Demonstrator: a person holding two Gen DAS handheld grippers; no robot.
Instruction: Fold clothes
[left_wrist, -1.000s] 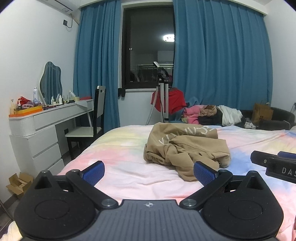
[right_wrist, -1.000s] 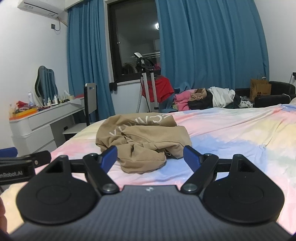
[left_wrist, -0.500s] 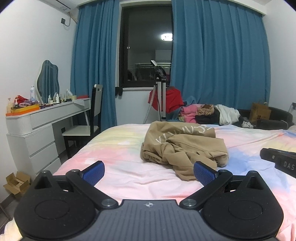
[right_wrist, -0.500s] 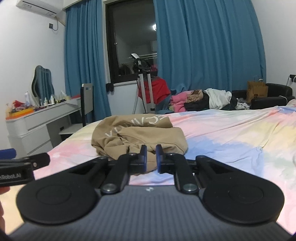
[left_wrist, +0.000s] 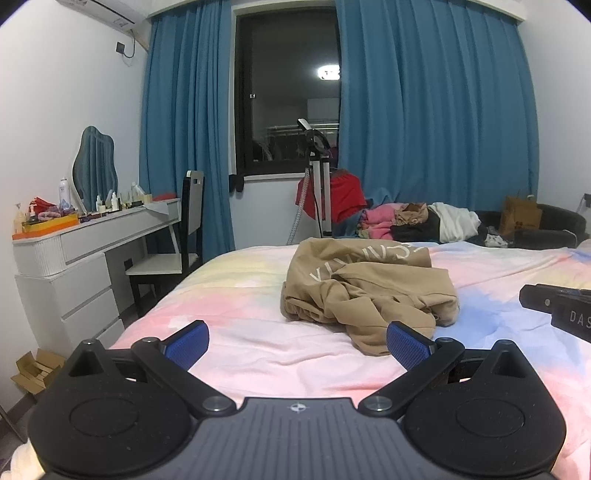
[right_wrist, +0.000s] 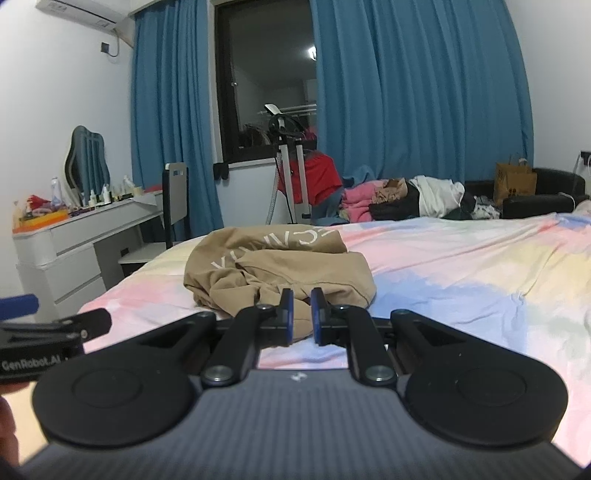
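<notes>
A crumpled tan sweatshirt (left_wrist: 365, 288) with white lettering lies in a heap on the pastel bed cover (left_wrist: 258, 332); it also shows in the right wrist view (right_wrist: 277, 269). My left gripper (left_wrist: 297, 343) is open and empty, hovering above the bed in front of the sweatshirt. My right gripper (right_wrist: 300, 314) has its blue pads nearly together with a narrow gap, nothing between them, just short of the sweatshirt's near edge. The right gripper's body shows at the right edge of the left wrist view (left_wrist: 557, 306).
A white dresser (left_wrist: 74, 266) with bottles and a mirror, and a chair (left_wrist: 177, 243), stand left of the bed. A clothes pile (left_wrist: 413, 221), a red garment on a stand (left_wrist: 332, 195) and a black sofa (left_wrist: 546, 229) lie beyond the bed under blue curtains.
My right gripper closed from wide open to nearly shut. Both grippers dropped lower toward the bed and moved a little closer to the sweatshirt. The left gripper stayed open.
</notes>
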